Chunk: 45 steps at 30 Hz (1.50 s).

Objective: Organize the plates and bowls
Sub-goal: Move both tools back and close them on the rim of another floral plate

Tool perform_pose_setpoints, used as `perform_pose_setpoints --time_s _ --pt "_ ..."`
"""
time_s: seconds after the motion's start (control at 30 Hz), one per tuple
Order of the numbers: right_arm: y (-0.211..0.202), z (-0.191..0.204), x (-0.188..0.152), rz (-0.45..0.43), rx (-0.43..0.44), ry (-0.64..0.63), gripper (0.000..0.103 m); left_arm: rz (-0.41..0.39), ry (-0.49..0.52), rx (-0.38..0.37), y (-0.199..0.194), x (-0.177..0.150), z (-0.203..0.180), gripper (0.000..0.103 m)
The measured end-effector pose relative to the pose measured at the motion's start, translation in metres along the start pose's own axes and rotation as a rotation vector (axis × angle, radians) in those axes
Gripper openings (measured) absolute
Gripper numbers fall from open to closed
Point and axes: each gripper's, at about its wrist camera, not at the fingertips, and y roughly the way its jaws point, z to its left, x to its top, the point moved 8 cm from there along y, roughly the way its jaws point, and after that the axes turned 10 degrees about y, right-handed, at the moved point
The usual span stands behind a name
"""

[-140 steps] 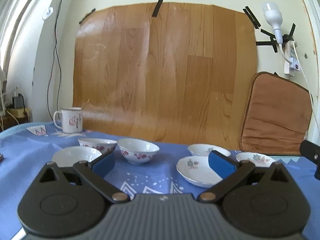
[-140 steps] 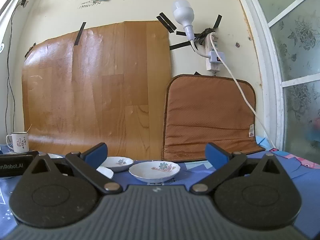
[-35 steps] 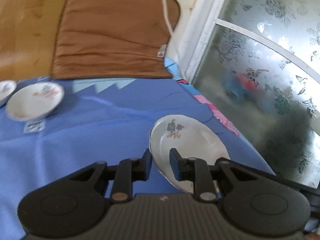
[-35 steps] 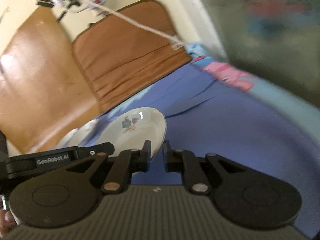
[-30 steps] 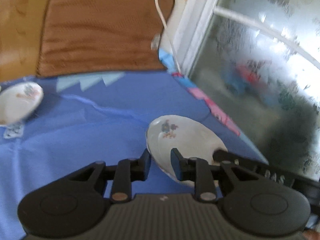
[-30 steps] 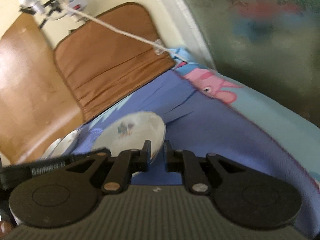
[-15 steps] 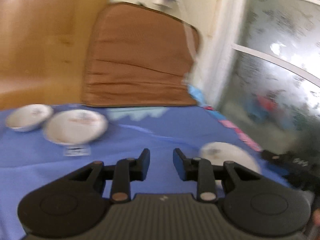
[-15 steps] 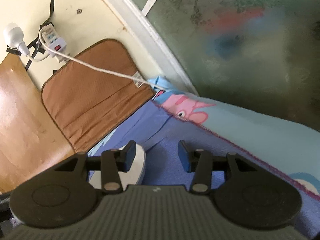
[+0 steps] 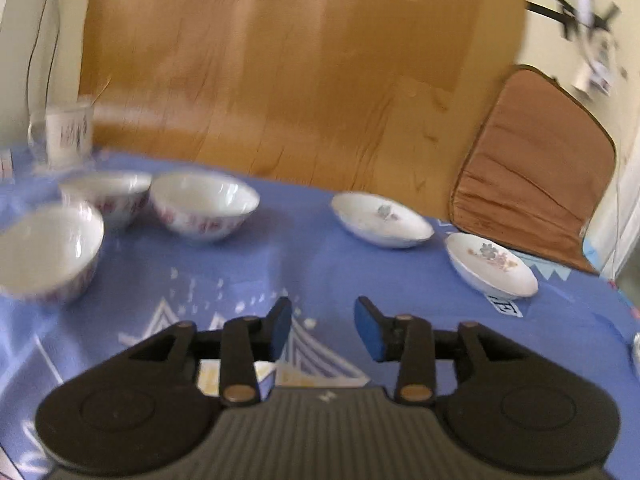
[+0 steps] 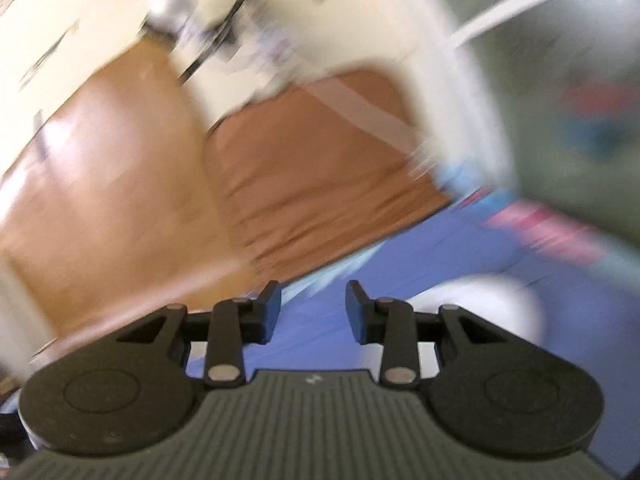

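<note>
In the left wrist view the left gripper hovers low over the blue cloth that covers the bench, its jaws narrowly apart and opening with nothing between them, which fits a tool freed up and aimed at fresh crockery. Three deep bowls with red pattern sit clustered at the left of the frame: one at the left edge, one behind it and one toward the centre, close enough together that nesting them looks like the natural way to tidy them. Two shallow flowered plates lie to the right, the farther plate and the nearer plate, just beside each other and ready to be stacked. A mug stands at upper left against the wooden board. The right wrist view is badly blurred; the right gripper shows a narrow gap, its jaws closing on nothing, and a white plate rests on the cloth at lower right, probably the start of a pile.
</note>
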Motion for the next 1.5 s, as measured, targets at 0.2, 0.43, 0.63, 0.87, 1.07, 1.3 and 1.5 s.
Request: perform_pose_setpoints --time_s 0.2,0.43,0.63,0.87,1.07,1.3,1.5 --pt "0.097 0.013 -0.015 0.180 -0.050 0.105 0.040 -0.004 -0.023 -0.032 0.003 0.003 0.002 0.036" --pt "0.167 0.002 -0.017 0.267 -0.145 0.191 0.041 -0.030 -0.015 -0.049 -0.001 -0.001 0.001 0.036" --pt "0.182 0.022 -0.030 0.319 -0.125 0.146 0.041 -0.048 0.004 -0.058 -0.004 0.001 -0.003 0.039" --pt "0.185 0.020 -0.035 0.353 -0.151 0.120 0.012 -0.047 -0.012 -0.062 -0.004 0.001 -0.001 0.040" --pt "0.153 0.016 -0.048 0.447 -0.065 0.237 0.013 -0.052 -0.020 -0.067 -0.005 0.002 0.001 0.042" --pt "0.104 0.040 -0.090 0.624 0.079 0.226 0.013 -0.045 -0.083 -0.105 -0.005 0.001 0.010 0.042" --pt "0.076 0.074 -0.128 0.746 0.181 0.098 0.019 -0.033 -0.118 -0.120 -0.005 -0.001 0.015 0.042"
